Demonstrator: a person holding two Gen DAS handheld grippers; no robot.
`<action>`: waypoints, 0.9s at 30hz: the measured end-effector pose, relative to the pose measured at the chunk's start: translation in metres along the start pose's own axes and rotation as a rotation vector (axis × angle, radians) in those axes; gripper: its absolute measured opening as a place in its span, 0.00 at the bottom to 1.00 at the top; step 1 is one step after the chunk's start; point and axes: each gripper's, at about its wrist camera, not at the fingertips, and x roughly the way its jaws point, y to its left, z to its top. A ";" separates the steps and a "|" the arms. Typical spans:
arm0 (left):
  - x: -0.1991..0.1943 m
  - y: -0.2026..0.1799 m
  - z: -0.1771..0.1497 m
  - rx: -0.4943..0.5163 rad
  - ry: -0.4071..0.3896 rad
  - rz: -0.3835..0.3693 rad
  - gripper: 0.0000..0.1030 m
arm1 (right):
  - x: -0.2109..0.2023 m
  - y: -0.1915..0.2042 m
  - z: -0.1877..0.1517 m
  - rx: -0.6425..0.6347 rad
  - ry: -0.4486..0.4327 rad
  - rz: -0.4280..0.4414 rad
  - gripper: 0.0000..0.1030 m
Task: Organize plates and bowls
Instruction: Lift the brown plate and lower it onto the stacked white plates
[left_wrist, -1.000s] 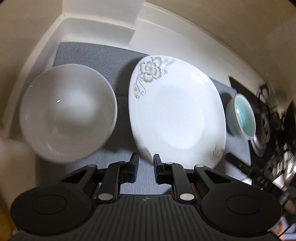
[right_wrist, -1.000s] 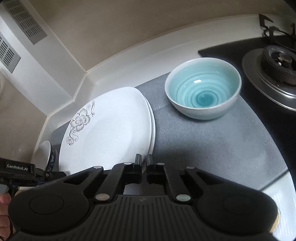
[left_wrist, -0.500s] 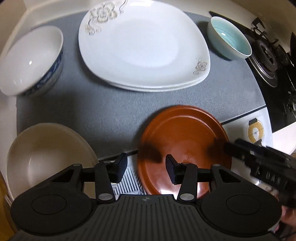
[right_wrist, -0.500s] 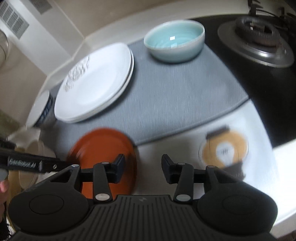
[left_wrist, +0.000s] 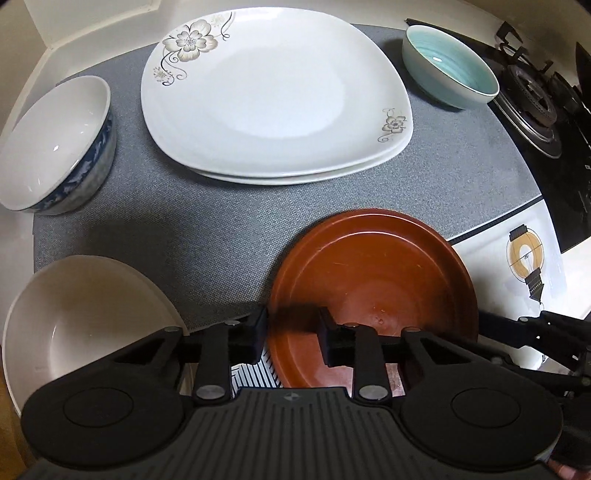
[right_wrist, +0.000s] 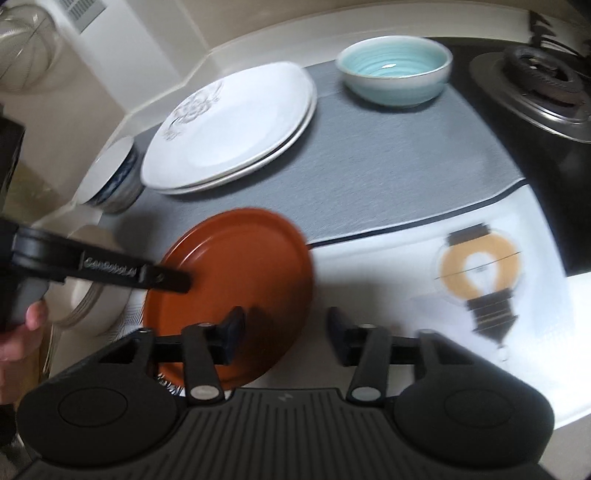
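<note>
A brown round plate (left_wrist: 373, 280) lies at the near edge of the grey mat (left_wrist: 207, 229). My left gripper (left_wrist: 291, 339) straddles its left rim; the jaws are closing, with a gap still showing beside the rim. In the right wrist view the same plate (right_wrist: 240, 266) has its right rim between the closing jaws of my right gripper (right_wrist: 286, 336), whose pads do not press on it. Two stacked white floral plates (left_wrist: 273, 92) lie at the back. A teal bowl (left_wrist: 450, 70) stands at the back right and a blue-patterned white bowl (left_wrist: 51, 144) at the left.
A cream bowl (left_wrist: 81, 317) stands close on the left of the brown plate. A gas burner (left_wrist: 532, 99) on a black hob borders the mat at the right. A light-bulb sticker (right_wrist: 480, 273) marks the white counter. A hand (right_wrist: 22, 332) holds the left gripper.
Both grippers drew back from the far dishes to the brown plate near the counter's front. Their jaws went from shut to wide and have since narrowed around the plate's rims.
</note>
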 end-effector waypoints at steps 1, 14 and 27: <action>0.002 -0.002 0.002 -0.002 0.003 0.002 0.25 | 0.001 0.003 0.000 -0.028 0.004 -0.024 0.18; -0.040 0.008 0.000 -0.067 0.006 -0.086 0.19 | -0.030 -0.009 0.005 0.072 -0.037 0.022 0.12; -0.148 0.004 0.006 -0.030 -0.208 -0.155 0.19 | -0.103 -0.007 0.047 0.186 -0.206 0.125 0.10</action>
